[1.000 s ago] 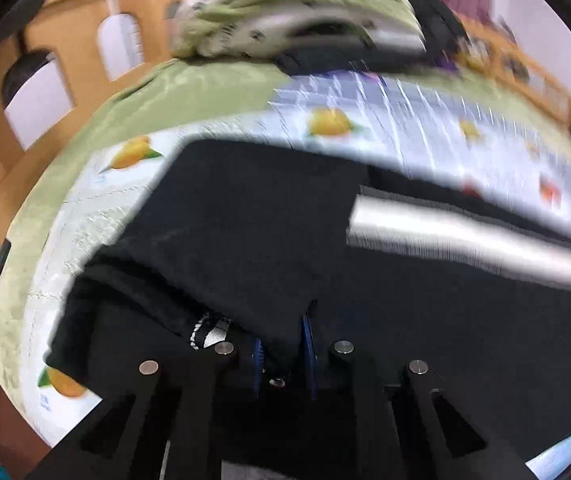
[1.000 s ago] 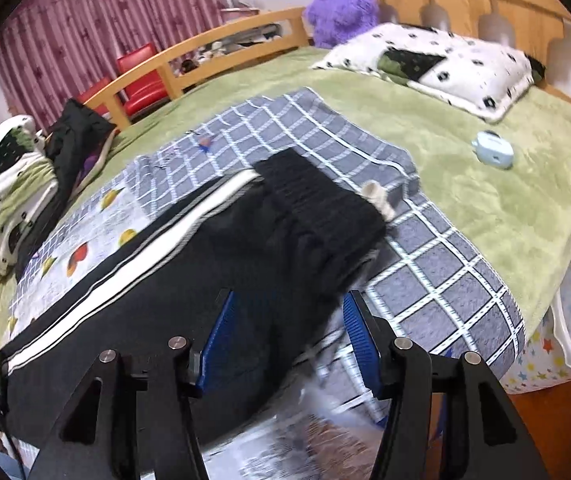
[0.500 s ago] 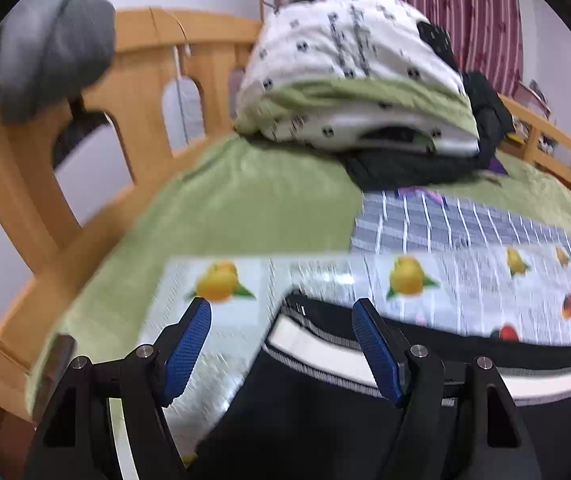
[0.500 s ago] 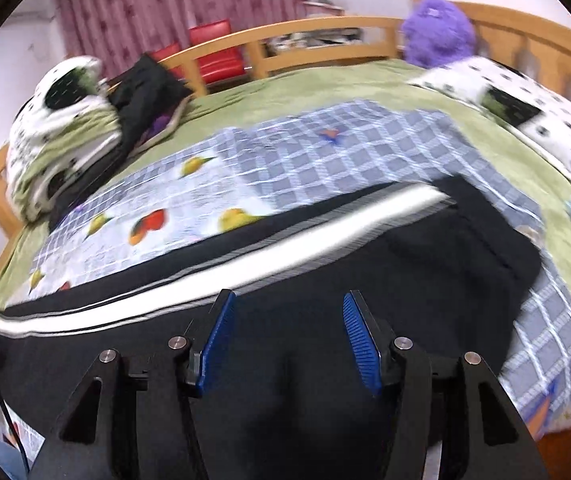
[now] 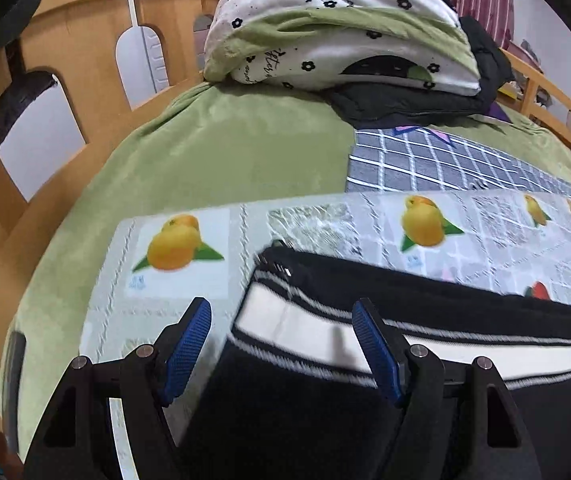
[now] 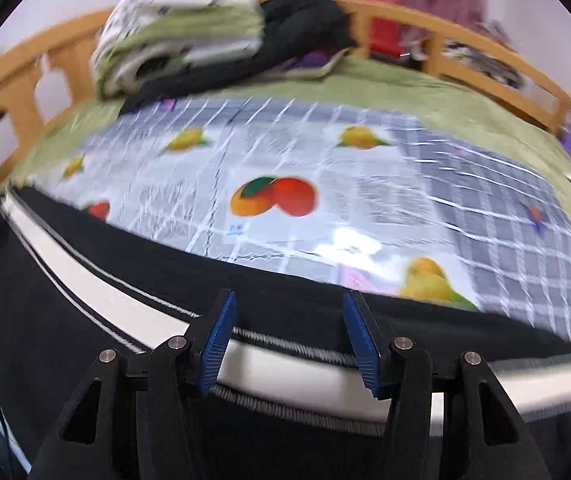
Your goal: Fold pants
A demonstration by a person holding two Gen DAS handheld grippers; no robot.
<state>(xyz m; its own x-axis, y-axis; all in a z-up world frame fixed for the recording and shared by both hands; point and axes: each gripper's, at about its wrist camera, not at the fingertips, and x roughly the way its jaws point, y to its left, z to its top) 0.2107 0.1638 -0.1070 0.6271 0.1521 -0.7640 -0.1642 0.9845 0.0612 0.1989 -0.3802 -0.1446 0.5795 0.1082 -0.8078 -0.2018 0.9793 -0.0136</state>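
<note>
- Over the left end of the bed, the left wrist view showed the left gripper with its blue pads spread and nothing pinched between them. A second before, those pads had been clamped tight on a bunch of black cloth; now they were released, so the fabric had been let go.
- Below and between the spread pads lay the pants, black with a white side stripe, their end resting flat on the fruit-print mat, which lay on the green blanket. A folded quilt sat well apart, by the wooden bed rail.
- From the right wrist view, the right gripper hung with its jaws parted and empty above the striped edge of the pants. A second before, it had looked over the ribbed end near the pillow; now it faced the middle of the garment, and the picture was smeared by the swing.
- Judged from both views, one fold had been laid and released, and both grippers seemed to be lining up along the long edge for the next fold.
</note>
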